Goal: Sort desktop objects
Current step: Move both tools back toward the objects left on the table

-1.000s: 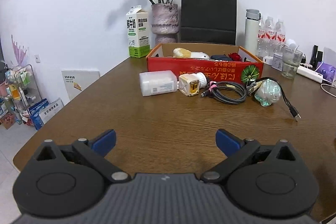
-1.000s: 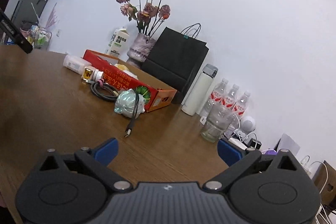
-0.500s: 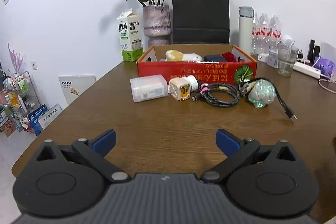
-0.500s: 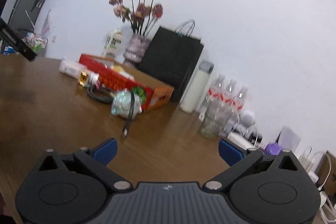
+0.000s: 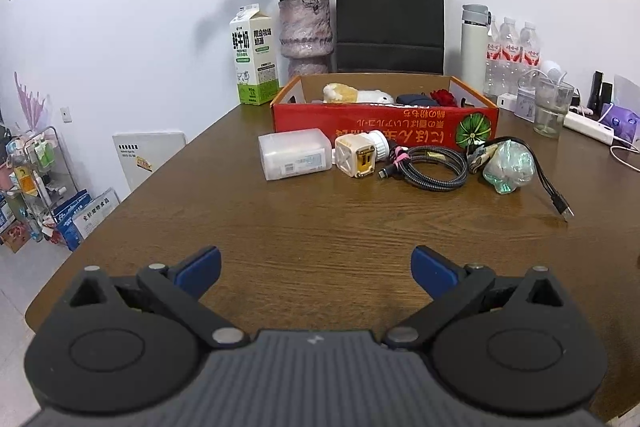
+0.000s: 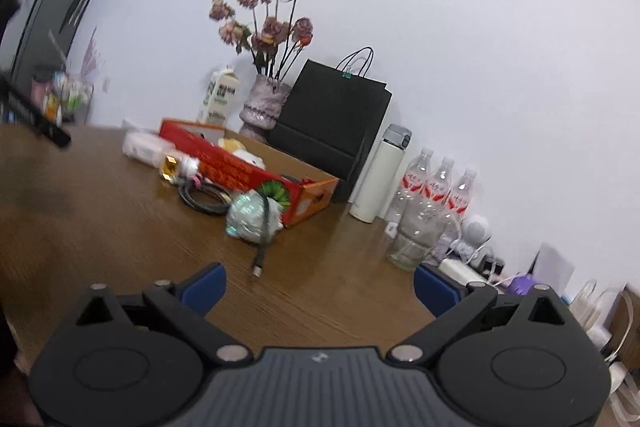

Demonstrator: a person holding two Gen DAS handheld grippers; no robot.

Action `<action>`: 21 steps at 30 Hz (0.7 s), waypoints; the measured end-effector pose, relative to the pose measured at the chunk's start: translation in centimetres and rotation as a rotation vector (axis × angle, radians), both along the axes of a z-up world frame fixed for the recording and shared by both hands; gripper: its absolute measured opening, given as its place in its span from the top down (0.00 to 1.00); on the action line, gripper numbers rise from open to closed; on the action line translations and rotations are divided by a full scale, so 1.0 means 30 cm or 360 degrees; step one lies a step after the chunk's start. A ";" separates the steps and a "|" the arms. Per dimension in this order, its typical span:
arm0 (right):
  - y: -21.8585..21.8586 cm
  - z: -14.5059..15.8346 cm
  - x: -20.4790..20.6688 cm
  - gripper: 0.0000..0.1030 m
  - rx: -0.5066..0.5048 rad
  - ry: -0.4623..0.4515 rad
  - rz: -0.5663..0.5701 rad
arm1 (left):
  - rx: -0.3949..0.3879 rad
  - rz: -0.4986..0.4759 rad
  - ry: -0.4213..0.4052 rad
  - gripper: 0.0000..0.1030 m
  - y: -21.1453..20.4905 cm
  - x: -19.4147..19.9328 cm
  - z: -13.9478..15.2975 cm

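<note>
Both sets of fingers wide, empty: left gripper (image 5: 316, 263), right gripper (image 6: 318, 285). On worktop (image 5: 320, 227) before box (image 5: 384, 125): case (image 5: 295, 154) rigid, grip sides; charger (image 5: 358, 158) hard; cable (image 5: 434, 169) floppy, grip coil; wrapper (image 5: 509, 166) crinkly, light.

Left gripper (image 5: 316, 269) level, jaws spread wide, nothing between them — right gripper (image 6: 318, 281) tilted, equally wide, also empty.

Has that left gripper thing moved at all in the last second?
Yes. The left gripper has swung slightly rightward and level: the red box sits more centred and straighter in its view than a second ago.
</note>
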State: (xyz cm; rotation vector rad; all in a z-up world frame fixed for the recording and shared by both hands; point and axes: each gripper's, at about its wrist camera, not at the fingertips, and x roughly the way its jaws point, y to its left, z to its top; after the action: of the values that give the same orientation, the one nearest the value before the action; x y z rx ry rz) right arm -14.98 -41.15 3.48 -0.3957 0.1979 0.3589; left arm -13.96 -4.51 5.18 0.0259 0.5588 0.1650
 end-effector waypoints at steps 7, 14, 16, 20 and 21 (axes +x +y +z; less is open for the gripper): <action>0.057 -0.057 -0.103 0.01 0.0389 0.0357 -0.0025 | 0.0032 -0.0084 -0.0010 0.00 0.022 -0.118 -0.042; 0.109 -0.087 -0.238 0.01 0.0403 0.0441 -0.0216 | 0.0024 -0.0049 -0.0011 0.00 0.107 -0.211 -0.052; 0.120 -0.084 -0.237 0.01 0.0425 0.0462 -0.0233 | -0.0008 -0.0044 -0.0012 0.00 0.138 -0.192 -0.059; 0.202 -0.057 -0.156 0.01 0.0383 0.0442 -0.0203 | -0.0055 -0.0118 -0.0021 0.00 0.181 -0.092 -0.056; 0.228 -0.046 -0.126 0.02 0.0361 0.0431 -0.0196 | -0.0046 -0.0129 -0.0026 0.00 0.187 -0.054 -0.049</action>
State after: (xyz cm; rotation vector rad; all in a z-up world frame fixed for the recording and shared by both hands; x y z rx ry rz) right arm -18.75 -34.31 2.10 -0.1089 0.4398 0.3091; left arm -15.56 1.11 3.70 0.0192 0.5428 0.0785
